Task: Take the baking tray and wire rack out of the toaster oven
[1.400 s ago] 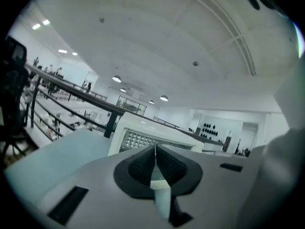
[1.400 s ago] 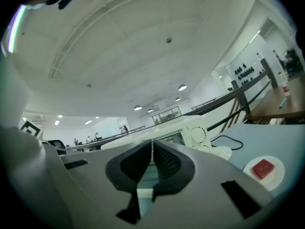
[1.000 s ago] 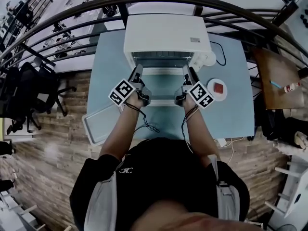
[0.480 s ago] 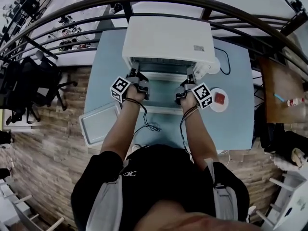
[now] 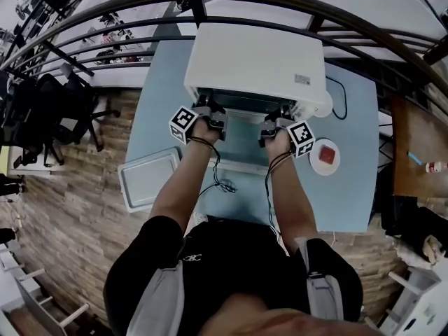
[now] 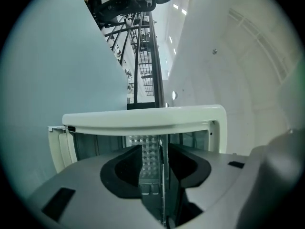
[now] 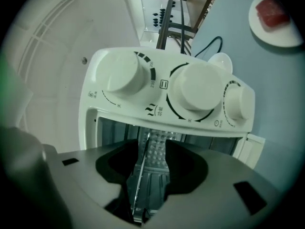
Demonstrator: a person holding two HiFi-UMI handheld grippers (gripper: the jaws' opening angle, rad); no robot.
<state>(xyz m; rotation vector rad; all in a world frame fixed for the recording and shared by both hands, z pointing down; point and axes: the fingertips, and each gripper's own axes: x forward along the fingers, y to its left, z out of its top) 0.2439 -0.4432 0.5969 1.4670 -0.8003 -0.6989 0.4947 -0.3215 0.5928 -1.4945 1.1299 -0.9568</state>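
Note:
The white toaster oven (image 5: 255, 58) stands at the back of the pale blue table (image 5: 161, 110) with its door (image 5: 241, 156) folded down. Both grippers reach into its mouth, rolled onto their sides. My left gripper (image 5: 208, 109) is at the left side of the opening, my right gripper (image 5: 280, 114) at the right side, below the knobs (image 7: 198, 87). In the left gripper view the wire rack's thin edge (image 6: 162, 185) runs between the parted jaws. In the right gripper view the rack's edge (image 7: 139, 185) also lies between jaws that have just been closing; the pads stand off it.
A grey baking tray (image 5: 147, 180) lies on the table's front left corner. A white plate (image 5: 327, 157) with a red piece sits right of the oven, near a black cable (image 5: 343, 96). A dark railing (image 5: 105, 9) curves behind the table.
Both grippers have moved forward from over the open door to the oven's mouth and rolled onto their sides. The oven now sits a little further right in the head view.

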